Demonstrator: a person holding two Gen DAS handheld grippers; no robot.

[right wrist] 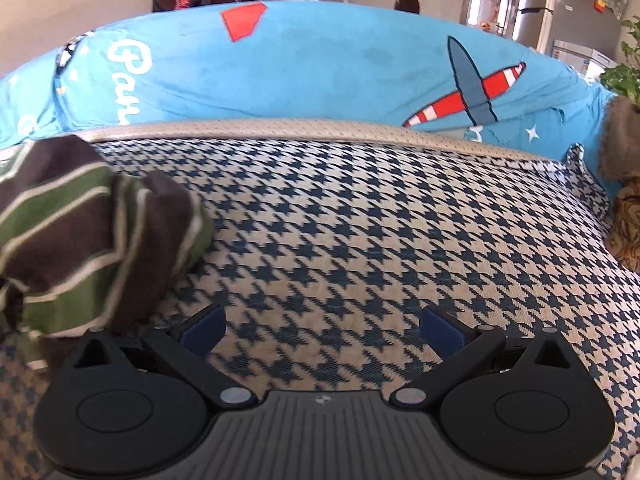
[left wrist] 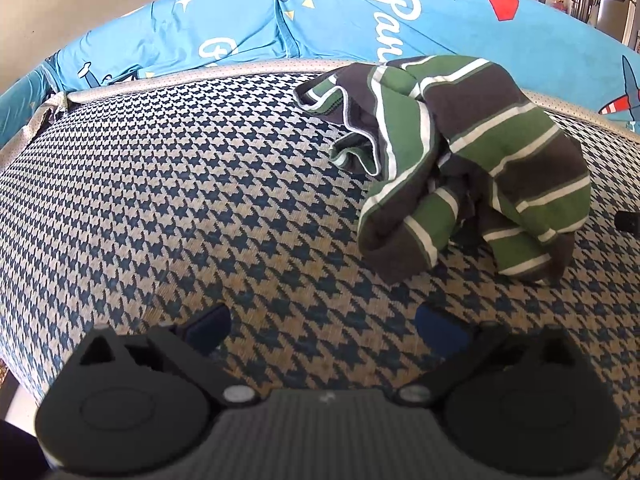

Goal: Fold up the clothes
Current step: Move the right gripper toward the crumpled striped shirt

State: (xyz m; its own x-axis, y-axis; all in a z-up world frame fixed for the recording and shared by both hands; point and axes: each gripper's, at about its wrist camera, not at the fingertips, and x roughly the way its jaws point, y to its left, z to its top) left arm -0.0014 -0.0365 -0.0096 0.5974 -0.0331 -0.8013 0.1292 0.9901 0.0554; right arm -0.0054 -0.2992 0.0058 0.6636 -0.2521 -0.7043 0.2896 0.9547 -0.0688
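A crumpled garment with green, brown and white stripes (left wrist: 460,160) lies in a heap on the houndstooth cushion (left wrist: 180,200), ahead and to the right of my left gripper (left wrist: 324,326). That gripper is open, its blue pads apart over bare cushion, with nothing between them. In the right wrist view the same striped garment (right wrist: 80,240) fills the left side, close beside the left finger. My right gripper (right wrist: 324,328) is open too, over the houndstooth cushion (right wrist: 380,220), holding nothing.
A blue cover printed with planes and white lettering (left wrist: 360,12) (right wrist: 320,68) rises behind the cushion's beige piped edge (right wrist: 320,130). A brown furry object (right wrist: 620,140) and a plant (right wrist: 624,72) stand at the far right. Furniture and a fridge show in the background.
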